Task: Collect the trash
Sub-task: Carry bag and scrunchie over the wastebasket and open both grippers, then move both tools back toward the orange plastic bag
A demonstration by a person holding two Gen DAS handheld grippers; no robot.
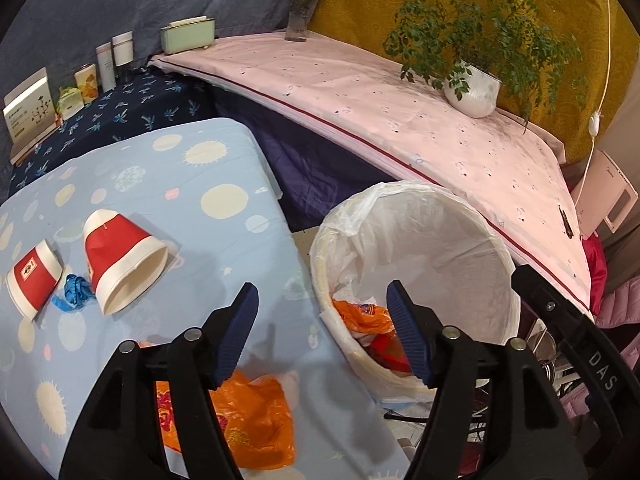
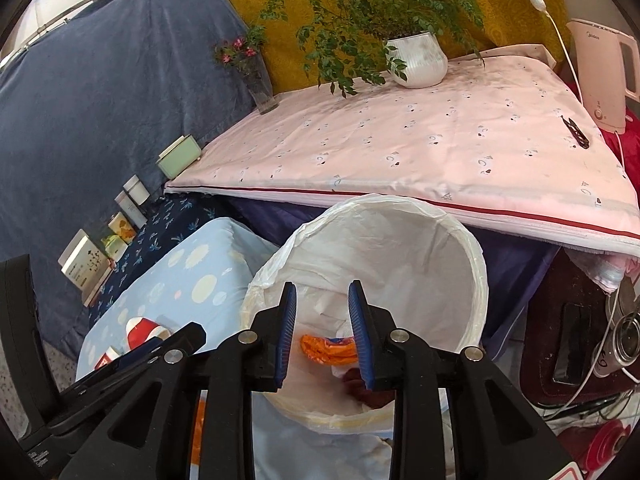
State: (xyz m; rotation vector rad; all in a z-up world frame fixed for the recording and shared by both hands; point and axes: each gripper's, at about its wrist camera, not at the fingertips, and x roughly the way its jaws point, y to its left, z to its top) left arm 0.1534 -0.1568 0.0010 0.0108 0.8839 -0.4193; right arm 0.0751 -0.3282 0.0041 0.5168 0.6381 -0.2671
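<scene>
A white trash bin (image 1: 420, 280) lined with a thin plastic bag stands just beside a low table draped in a pale blue cloth (image 1: 224, 216) printed with cream circles. Inside the bin lie a crumpled orange plastic wrapper (image 2: 330, 350), some white paper and something dark red.

The left gripper (image 1: 324, 332) hangs above the edge of the blue cloth and the bin's near rim, its blue-padded fingers spread wide with nothing between them. Beneath it, on the cloth, lies a crumpled orange plastic bag (image 1: 248, 420).

Further left on the cloth, two red-and-white paper cups lie tipped on their sides: a larger cup (image 1: 120, 260) with its mouth facing the viewer, and a smaller cup (image 1: 34, 276) near it. A scrunched blue ribbon (image 1: 74, 286) sits between them.

The right gripper (image 2: 322, 334) hovers over the bin's opening, its fingers parted by a moderate gap, empty, with the orange wrapper visible below them.

Behind the bin, a higher surface under a pink sheet (image 2: 400, 152) holds a leafy potted plant (image 2: 416, 60) and a glass vase of pink flowers (image 2: 256, 80). Small boxes and bottles line a dark blue cloth along the back wall. A white electric kettle (image 2: 604, 72) stands at far right.
</scene>
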